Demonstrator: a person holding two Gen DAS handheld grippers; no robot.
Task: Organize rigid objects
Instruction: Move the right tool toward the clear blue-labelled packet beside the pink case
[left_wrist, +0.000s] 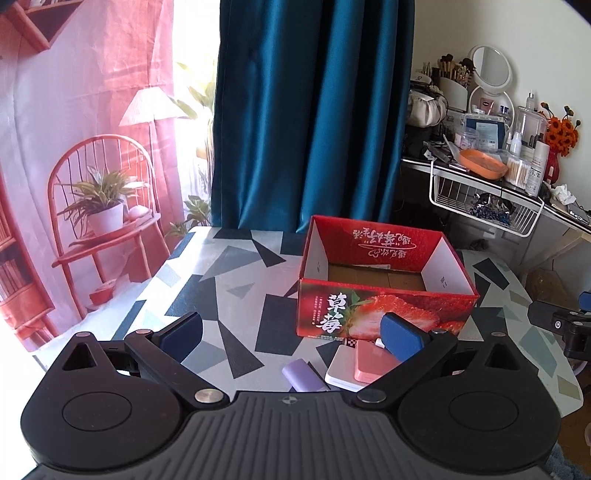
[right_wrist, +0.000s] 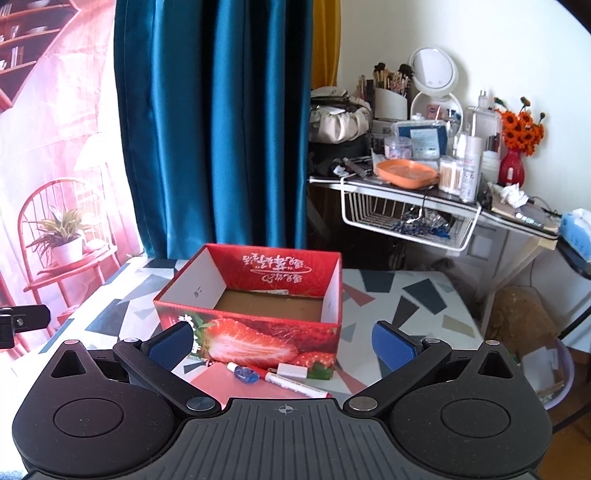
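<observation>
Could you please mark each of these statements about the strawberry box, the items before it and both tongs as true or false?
1. The strawberry box is packed with items. False: only its cardboard floor shows.
2. The left tongs are open. True.
3. The right tongs grip the marker. False: they are open; the marker lies on the table.
4. The pink case rests on a white case. True.
</observation>
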